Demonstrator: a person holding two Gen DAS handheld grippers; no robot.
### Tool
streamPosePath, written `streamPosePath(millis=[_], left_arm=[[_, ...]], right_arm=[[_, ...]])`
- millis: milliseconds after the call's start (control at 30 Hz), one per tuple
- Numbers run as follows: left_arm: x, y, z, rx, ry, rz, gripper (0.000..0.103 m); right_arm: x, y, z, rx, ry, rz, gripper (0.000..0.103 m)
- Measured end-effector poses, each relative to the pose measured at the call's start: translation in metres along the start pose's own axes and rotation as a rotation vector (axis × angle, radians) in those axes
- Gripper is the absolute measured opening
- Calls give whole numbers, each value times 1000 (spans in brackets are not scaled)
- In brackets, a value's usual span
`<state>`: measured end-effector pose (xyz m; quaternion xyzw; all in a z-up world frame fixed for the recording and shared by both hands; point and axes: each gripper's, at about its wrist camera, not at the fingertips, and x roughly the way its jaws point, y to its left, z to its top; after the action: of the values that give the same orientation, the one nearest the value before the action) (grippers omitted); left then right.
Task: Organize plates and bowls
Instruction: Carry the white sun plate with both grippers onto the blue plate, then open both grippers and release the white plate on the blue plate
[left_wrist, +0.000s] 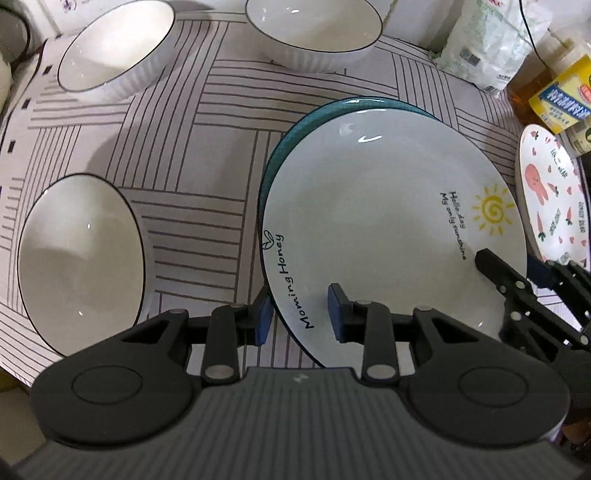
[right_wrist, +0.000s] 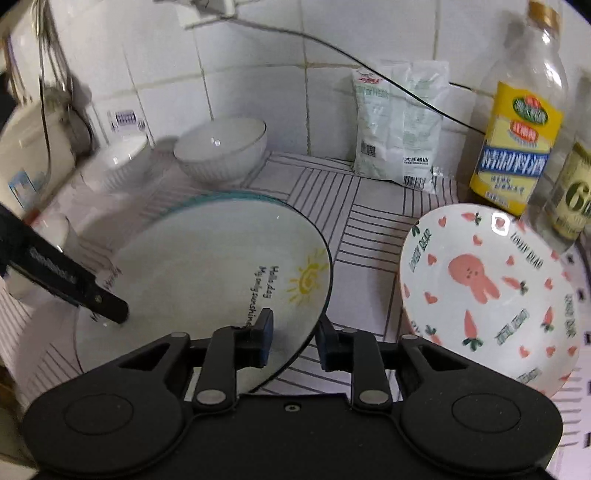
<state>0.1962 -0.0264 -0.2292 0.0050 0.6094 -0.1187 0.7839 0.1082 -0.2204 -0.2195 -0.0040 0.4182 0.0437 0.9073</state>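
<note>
The left gripper (left_wrist: 301, 314) points steeply down over a table covered with a white cloth printed with grey line blocks (left_wrist: 207, 122). Its blue-padded jaws straddle the near-left rim of a round white ceramic plate with a thin dark edge, a yellow sun drawing and the words "Morning Honey" (left_wrist: 388, 221). One pad sits outside the rim and one over the plate face, with clear gaps on both sides, so the jaws stand partly open and grip nothing.

The right gripper (right_wrist: 295, 338) straddles the same sun plate (right_wrist: 207, 266) at its opposite rim, near the sun drawing. Its pads also stand apart from the rim, partly open, without pressing on the plate.

The sun plate lies on top of a teal-rimmed plate (left_wrist: 332, 107), whose edge shows along the far and left side.

Three white ribbed ceramic bowls with thin dark rims stand on the cloth:
- one to the left of the plates (left_wrist: 81, 251);
- one at the far left (left_wrist: 114, 48);
- one at the far centre (left_wrist: 314, 29).

A white plate with a pink rabbit and carrot pattern (right_wrist: 487, 295) lies to the right, apart from the stack. Behind it stand a clear bottle with a yellow label (right_wrist: 517, 147) and a white plastic packet (right_wrist: 399, 122) against the tiled wall.
</note>
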Motion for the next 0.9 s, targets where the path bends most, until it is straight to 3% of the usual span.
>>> streamPosePath(millis=[133, 333, 500, 567, 700, 900], left_arm=[[0, -7, 2, 31, -18, 45, 30], [2, -11, 5, 62, -34, 102, 29], [-1, -11, 4, 49, -17, 109, 28], [-10, -13, 0, 53, -30, 109, 28], [-37, -23, -9, 86, -66, 100, 30], [-79, -44, -32, 175, -101, 103, 31]], right_arm=[[7, 11, -1, -43, 1, -73, 39], [13, 13, -4, -37, -18, -86, 39], [14, 16, -7, -32, -40, -96, 41], [11, 24, -5, -94, -24, -132, 41], [-11, 34, -4, -211, -62, -149, 46], [-66, 36, -4, -210, -100, -165, 57]])
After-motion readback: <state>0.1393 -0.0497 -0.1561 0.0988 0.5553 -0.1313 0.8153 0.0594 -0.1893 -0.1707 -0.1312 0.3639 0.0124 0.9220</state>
